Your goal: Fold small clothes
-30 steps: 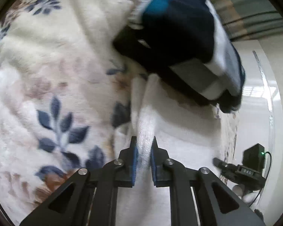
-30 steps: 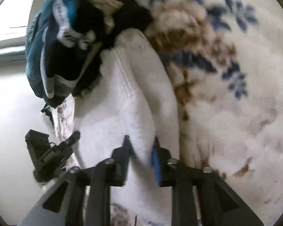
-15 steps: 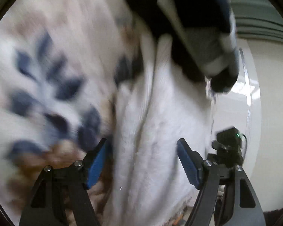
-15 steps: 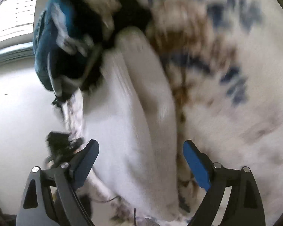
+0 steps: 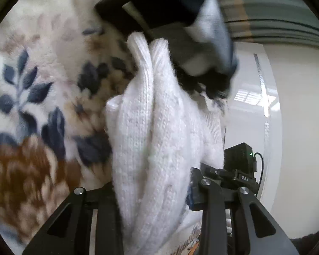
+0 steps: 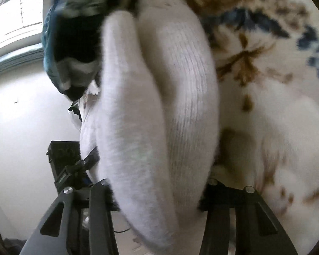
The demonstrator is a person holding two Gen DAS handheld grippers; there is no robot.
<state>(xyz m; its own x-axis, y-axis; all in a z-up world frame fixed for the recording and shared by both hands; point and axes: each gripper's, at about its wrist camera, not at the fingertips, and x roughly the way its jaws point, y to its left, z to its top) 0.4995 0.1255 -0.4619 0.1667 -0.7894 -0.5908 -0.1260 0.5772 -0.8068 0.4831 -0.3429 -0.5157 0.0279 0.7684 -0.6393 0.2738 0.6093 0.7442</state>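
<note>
A pair of white knit socks (image 5: 155, 140) lies doubled up on a floral fleece blanket (image 5: 32, 97). In the left wrist view my left gripper (image 5: 153, 193) has its jaws wide on either side of the socks, the fingertips hidden by the fabric. In the right wrist view the same white socks (image 6: 159, 110) bulge up between the jaws of my right gripper (image 6: 159, 184), also wide around them. Whether either gripper presses on the fabric I cannot tell. The other gripper shows at each view's edge: the right one in the left wrist view (image 5: 234, 176), the left one in the right wrist view (image 6: 74, 170).
A dark blue, black and grey bundle of clothes (image 5: 180, 21) lies just beyond the socks, touching their far end; it also shows in the right wrist view (image 6: 74, 42). The blanket's edge (image 6: 80, 114) drops off to a white floor (image 5: 255, 127).
A second ago both grippers pinched the sock edges. They let go and opened wide, then moved forward so the doubled socks now sit between the jaws.
</note>
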